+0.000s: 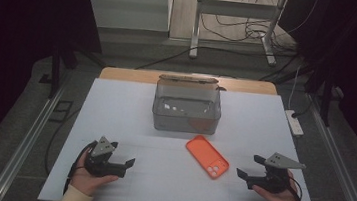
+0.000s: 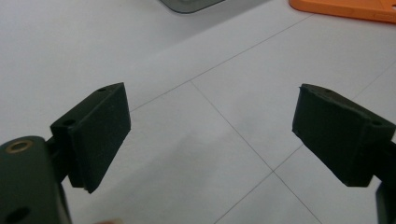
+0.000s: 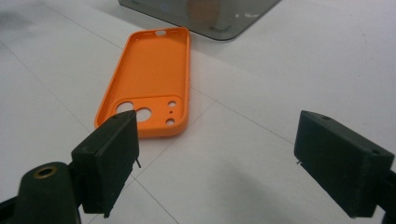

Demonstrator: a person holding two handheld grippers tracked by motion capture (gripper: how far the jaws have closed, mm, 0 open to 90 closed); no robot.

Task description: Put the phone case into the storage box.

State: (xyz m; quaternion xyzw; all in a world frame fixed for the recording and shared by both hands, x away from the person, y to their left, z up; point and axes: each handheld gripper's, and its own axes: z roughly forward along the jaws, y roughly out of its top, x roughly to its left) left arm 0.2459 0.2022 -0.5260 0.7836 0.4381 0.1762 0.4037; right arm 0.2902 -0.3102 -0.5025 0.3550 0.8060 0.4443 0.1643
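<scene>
Two grippers rest near the table's [image 1: 116, 104] near edge — the left gripper [image 1: 129, 164] and the right gripper [image 1: 242, 176], both with jaws spread wide and empty. Between them, slightly farther off, lies the orange phone case [image 1: 207, 156], open side up, just near of the clear plastic box [image 1: 186, 109].

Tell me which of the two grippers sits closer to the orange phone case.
The right gripper. The orange phone case lies right of the table's middle, just ahead of its open jaws, while the left gripper rests farther off, across a wider stretch of bare white tabletop.
</scene>
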